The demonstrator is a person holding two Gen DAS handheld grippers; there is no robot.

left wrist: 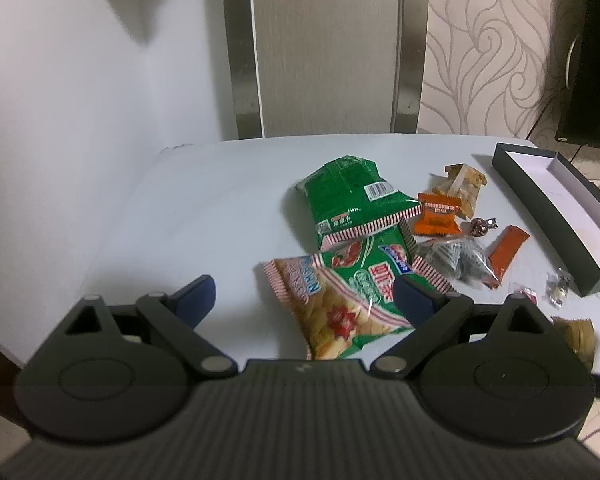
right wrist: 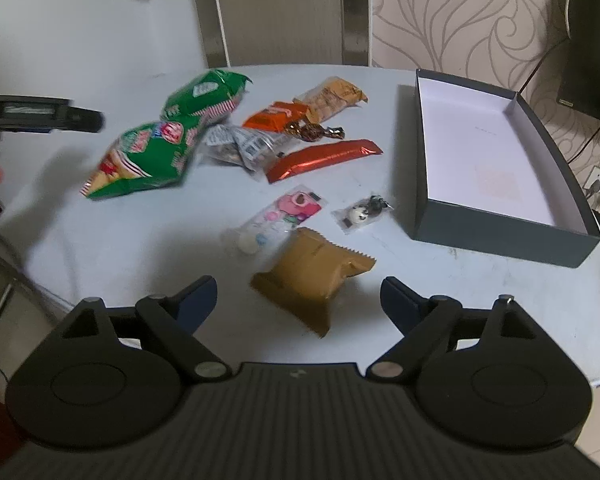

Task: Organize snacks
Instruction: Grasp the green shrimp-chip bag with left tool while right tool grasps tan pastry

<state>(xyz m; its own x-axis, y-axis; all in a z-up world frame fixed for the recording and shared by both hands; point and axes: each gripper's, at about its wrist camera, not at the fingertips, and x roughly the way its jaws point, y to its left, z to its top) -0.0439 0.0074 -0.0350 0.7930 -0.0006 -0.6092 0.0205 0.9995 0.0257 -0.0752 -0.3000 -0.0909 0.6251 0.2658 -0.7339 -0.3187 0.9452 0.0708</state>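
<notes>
Between the spread fingers of the right gripper (right wrist: 296,300) lies the brown snack packet (right wrist: 312,276) — untouched, ungripped.

Both hand-held grippers, left (left wrist: 304,300) and right (right wrist: 296,300), wide-jawed, tilted downward

Left gripper (left wrist: 304,298) open above a white table (left wrist: 188,216), nothing pinched. Beneath it a prawn cracker bag (left wrist: 340,300), a second green bag (left wrist: 348,200) behind. Right of those, small wrapped snacks, then an empty dark box (left wrist: 540,200).
</notes>
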